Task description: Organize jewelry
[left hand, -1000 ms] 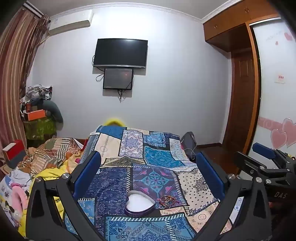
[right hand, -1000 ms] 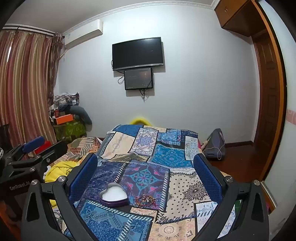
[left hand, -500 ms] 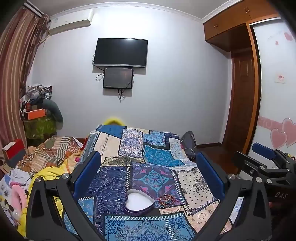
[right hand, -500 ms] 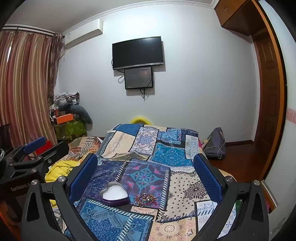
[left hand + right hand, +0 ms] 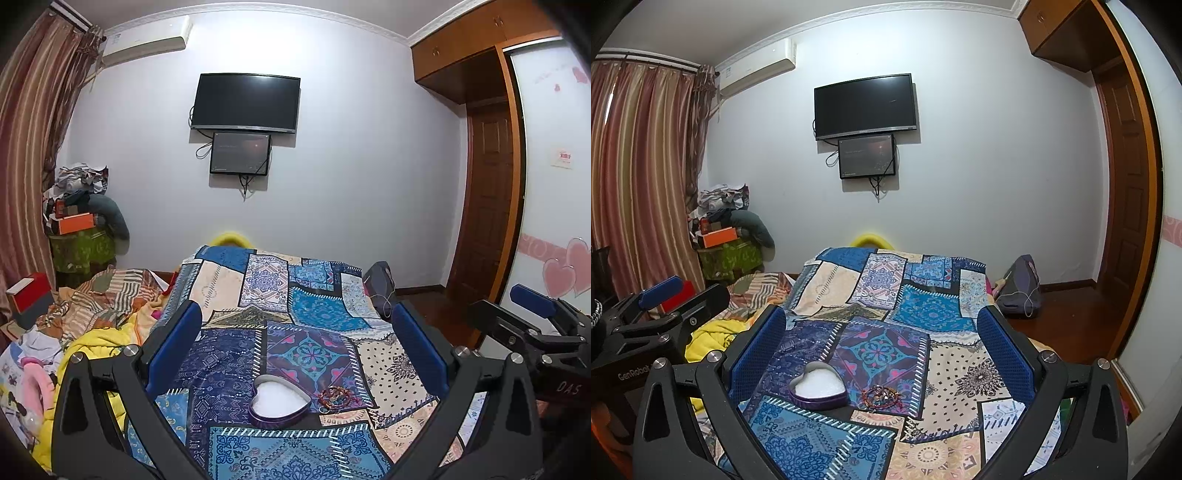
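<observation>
A purple heart-shaped box with a white lining lies open on the patchwork bedspread. A small heap of beaded jewelry lies just right of it, apart from it. Both show in the right wrist view too: the box and the jewelry. My left gripper is open and empty, held above and short of the box. My right gripper is open and empty, also above the bed. Each gripper shows at the edge of the other's view.
Crumpled blankets and clothes lie left of the bed. A dark bag sits on the wooden floor at the right. A TV hangs on the far wall. A wardrobe and door stand at the right.
Both views have tilted slightly, so the box and jewelry sit a little higher in frame. Both grippers stay open and empty.
</observation>
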Available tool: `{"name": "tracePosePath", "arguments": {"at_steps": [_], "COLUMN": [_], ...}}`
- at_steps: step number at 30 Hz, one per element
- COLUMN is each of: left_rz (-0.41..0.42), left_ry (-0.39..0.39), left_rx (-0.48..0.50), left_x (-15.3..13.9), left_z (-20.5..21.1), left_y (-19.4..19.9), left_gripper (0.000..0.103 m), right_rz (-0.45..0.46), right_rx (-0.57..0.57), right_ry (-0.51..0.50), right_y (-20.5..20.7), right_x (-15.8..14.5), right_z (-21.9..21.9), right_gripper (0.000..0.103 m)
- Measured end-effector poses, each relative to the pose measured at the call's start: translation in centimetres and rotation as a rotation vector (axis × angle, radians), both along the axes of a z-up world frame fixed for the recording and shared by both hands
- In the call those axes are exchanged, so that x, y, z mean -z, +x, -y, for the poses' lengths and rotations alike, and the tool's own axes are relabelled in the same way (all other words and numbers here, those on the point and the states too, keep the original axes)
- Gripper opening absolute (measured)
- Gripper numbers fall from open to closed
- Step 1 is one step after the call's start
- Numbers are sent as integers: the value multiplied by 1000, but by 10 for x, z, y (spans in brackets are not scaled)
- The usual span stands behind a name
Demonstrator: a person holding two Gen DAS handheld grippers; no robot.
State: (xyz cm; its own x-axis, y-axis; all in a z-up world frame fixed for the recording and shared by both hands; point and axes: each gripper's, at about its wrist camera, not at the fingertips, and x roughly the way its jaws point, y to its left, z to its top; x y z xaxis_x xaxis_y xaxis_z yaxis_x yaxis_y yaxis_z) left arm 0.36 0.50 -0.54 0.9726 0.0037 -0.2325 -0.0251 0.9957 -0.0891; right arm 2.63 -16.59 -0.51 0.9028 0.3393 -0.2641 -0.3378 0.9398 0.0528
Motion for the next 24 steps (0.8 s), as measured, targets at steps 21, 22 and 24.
{"name": "tracePosePath", "arguments": {"at_steps": [21, 22, 24], "left_rz": [-4, -5, -6], "left_ry": [-4, -4, -4], "left_rx": [-2, -2, -2], "left_x": [4, 4, 5], "left_z": [-1, -1, -1], "left_y": [2, 3, 3], "left_gripper": [103, 103, 103], "right_rz": [1, 0, -2], "right_rx": [1, 0, 2], "right_ry": [11, 11, 11], "right_y": [0, 0, 1], "right_x": [1, 1, 1], "right_z": [1, 1, 1], "right_gripper": [103, 103, 103]}}
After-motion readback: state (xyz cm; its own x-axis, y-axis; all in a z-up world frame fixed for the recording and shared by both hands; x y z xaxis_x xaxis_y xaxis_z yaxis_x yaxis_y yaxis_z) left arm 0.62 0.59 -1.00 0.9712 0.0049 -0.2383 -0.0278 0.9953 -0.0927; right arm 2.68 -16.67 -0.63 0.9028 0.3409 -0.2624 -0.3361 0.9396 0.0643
